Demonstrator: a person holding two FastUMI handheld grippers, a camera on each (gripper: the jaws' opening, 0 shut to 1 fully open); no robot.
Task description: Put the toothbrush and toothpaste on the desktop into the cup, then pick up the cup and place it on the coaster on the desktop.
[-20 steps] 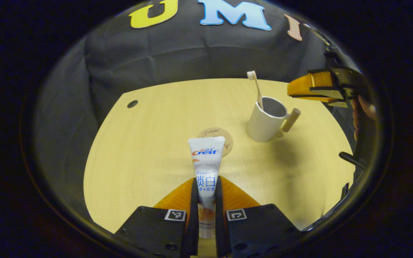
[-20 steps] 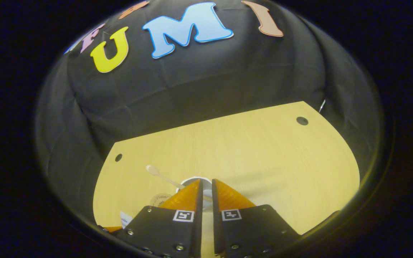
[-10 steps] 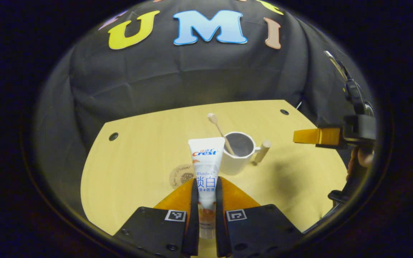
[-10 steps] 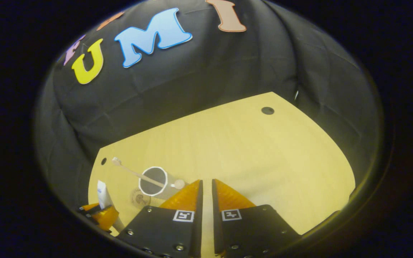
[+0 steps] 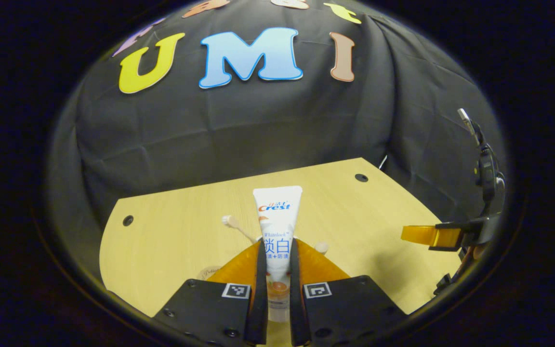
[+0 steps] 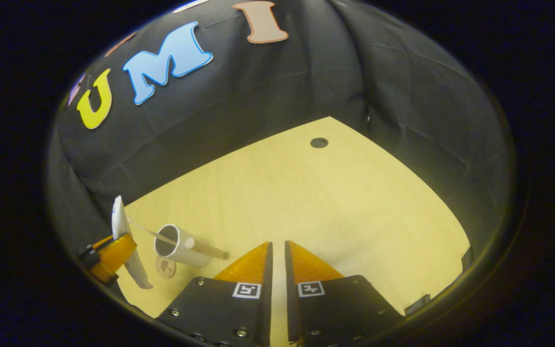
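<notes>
My left gripper (image 5: 276,246) is shut on the white toothpaste tube (image 5: 277,226), which stands upright between its fingers. Just past the fingers, the toothbrush head (image 5: 230,221) and the tip of the cup's wooden handle (image 5: 322,247) peek out; the cup's body is hidden behind them. In the right gripper view the white cup (image 6: 179,246) stands on the desk with the toothbrush (image 6: 146,231) leaning in it, beside the round coaster (image 6: 165,267). The left gripper (image 6: 112,252) holds the toothpaste (image 6: 119,222) above and left of the cup. My right gripper (image 6: 276,246) is shut, holding nothing, to the cup's right.
The light wooden desk (image 6: 335,202) has small dark holes near its corners (image 6: 319,142) (image 5: 127,220). Black cloth walls close it in behind and on both sides. The right gripper (image 5: 430,234) hovers at the desk's right edge in the left gripper view.
My left gripper with the toothpaste has moved in over the cup, which has dropped behind its fingers. My right gripper has drawn back to the right, away from the cup.
</notes>
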